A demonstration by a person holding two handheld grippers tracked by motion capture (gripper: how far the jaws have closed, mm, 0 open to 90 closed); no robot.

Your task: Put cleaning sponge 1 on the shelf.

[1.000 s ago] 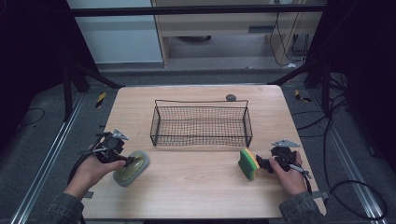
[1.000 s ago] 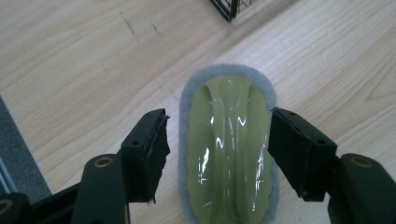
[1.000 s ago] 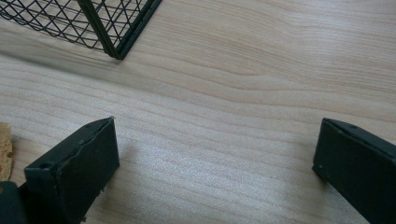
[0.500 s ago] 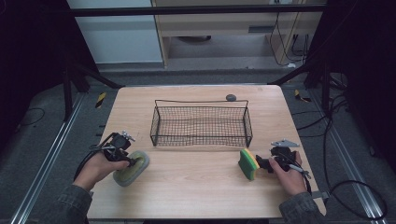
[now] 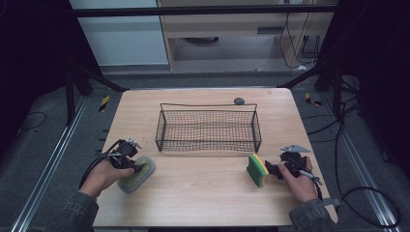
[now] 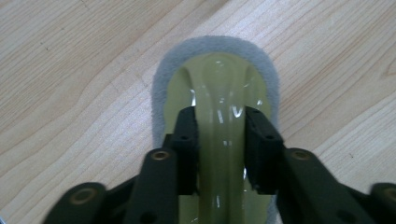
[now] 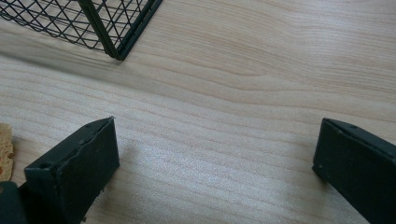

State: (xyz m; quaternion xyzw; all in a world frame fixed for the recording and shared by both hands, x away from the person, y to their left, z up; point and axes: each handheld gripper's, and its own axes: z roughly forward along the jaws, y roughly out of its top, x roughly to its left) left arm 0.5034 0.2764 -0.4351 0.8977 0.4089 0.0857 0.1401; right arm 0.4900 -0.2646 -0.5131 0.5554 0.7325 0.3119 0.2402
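Note:
An oval scrubber with a grey felt pad and a pale yellow-green handle lies at the table's front left. My left gripper has just been closing and is now shut on that handle. In the left gripper view both pads press the sides of the scrubber's handle, and the left gripper points down at the table. At the front right, a green and yellow sponge stands on edge. My right gripper is just right of it, open. The right gripper has bare wood between its jaws, with the sponge's edge beside its left jaw.
A black wire basket stands in the middle of the wooden table; its corner is ahead of the right gripper. A small dark object lies behind the basket near the far edge. Cables trail off both sides of the table.
The left hand has shifted slightly toward the scrubber, and its gripper now sits down on the handle. The right hand and the sponge have stayed put.

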